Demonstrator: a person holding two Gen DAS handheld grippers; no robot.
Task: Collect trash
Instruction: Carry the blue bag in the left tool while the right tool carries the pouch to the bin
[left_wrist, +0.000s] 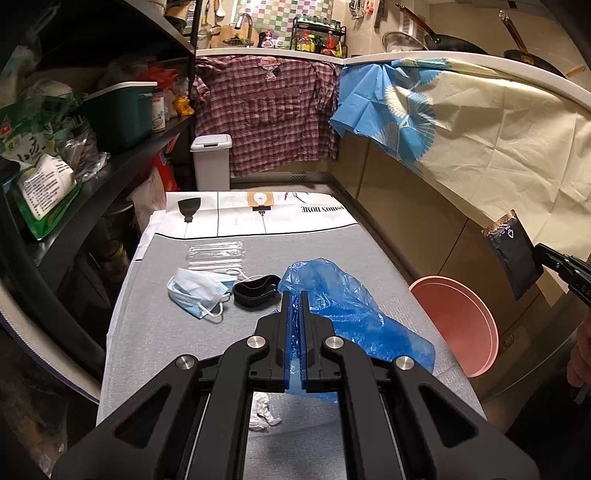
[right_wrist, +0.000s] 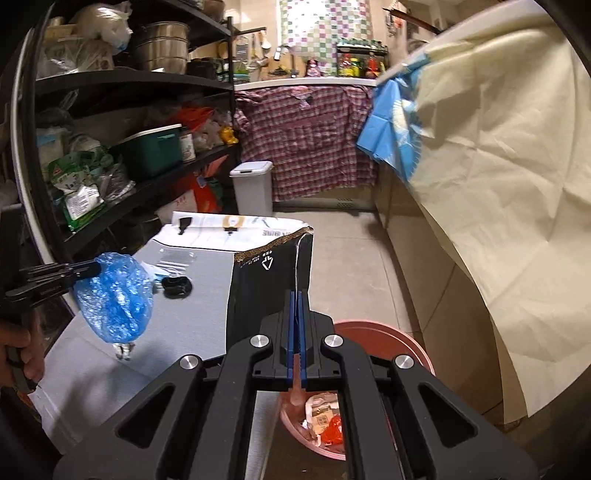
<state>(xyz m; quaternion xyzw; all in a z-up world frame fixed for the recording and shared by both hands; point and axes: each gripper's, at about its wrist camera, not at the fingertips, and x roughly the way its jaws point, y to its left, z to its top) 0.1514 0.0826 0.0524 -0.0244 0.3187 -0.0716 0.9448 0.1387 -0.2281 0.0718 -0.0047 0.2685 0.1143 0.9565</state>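
Observation:
My left gripper (left_wrist: 294, 295) is shut on a crumpled blue plastic bag (left_wrist: 343, 299) and holds it above the grey table (left_wrist: 155, 339); the bag also shows in the right wrist view (right_wrist: 114, 295). My right gripper (right_wrist: 296, 295) is shut on a black foil pouch (right_wrist: 269, 288), held over the pink basin (right_wrist: 388, 339) beside the table; the pouch also shows in the left wrist view (left_wrist: 515, 254). On the table lie a blue face mask (left_wrist: 197, 290), a black curved piece (left_wrist: 255, 290), clear straw wrappers (left_wrist: 216, 254) and a crumpled white tissue (left_wrist: 262, 411).
The pink basin (left_wrist: 458, 325) on the floor right of the table holds several wrappers (right_wrist: 325, 417). Black shelves (left_wrist: 110, 162) with goods stand on the left. A white lidded bin (left_wrist: 212, 160) stands beyond the table. Cloth-draped counters (left_wrist: 480, 140) line the right.

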